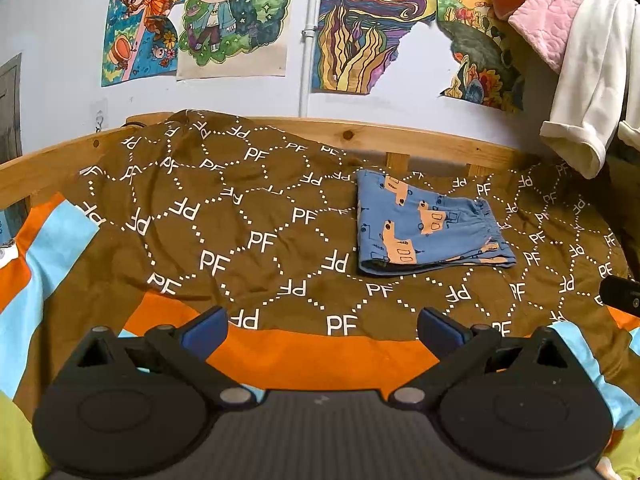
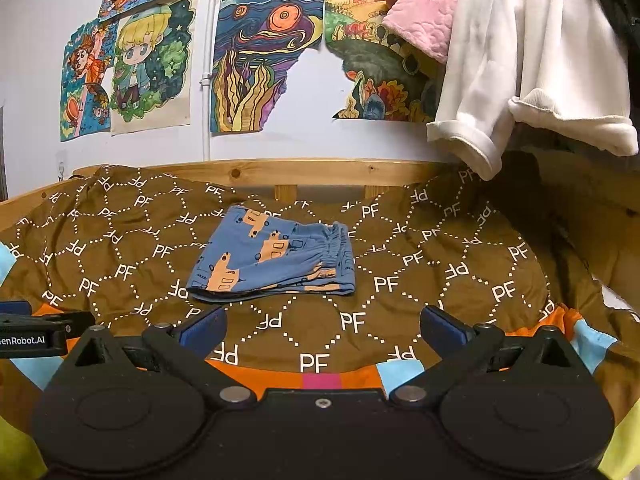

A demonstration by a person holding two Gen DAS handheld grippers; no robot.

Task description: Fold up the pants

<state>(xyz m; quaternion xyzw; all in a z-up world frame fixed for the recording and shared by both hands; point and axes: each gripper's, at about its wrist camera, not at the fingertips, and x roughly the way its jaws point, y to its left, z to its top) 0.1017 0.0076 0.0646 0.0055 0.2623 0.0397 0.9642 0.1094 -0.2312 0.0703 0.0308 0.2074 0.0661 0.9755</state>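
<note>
**A:** Where were the pants (image 2: 272,258) when you looked?

**B:** Lying on the brown blanket (image 2: 420,280) of the bed, towards the wooden bed frame (image 2: 256,170), already folded into a compact bundle with the elastic waistband on the right side. In the left wrist view they (image 1: 428,228) sat ahead and to the right; in the right wrist view they were almost straight ahead.

**A:** And the grippers?

**B:** The left gripper (image 1: 322,326) had its jaws spread wide with nothing between them. The right gripper (image 2: 322,326) was the same, wide apart and empty. Both hung over the near edge of the blanket, apart from the pants.

**A:** So the job looked finished?

**B:** I judged it nearly or fully done. The bundle looked fairly tidy, though the lower layers stuck out a little along the near edge.

**A:** What could have gone wrong from there?

**B:** If either gripper went back in to tidy that edge, a finger could have caught only the top layer and peeled the fold open. The blanket was soft and rumpled, so a push might have dragged it and tipped the bundle. There was also a white garment (image 2: 520,80) hanging at the right; a wide swing could have brushed it and dropped it on the bed
</note>
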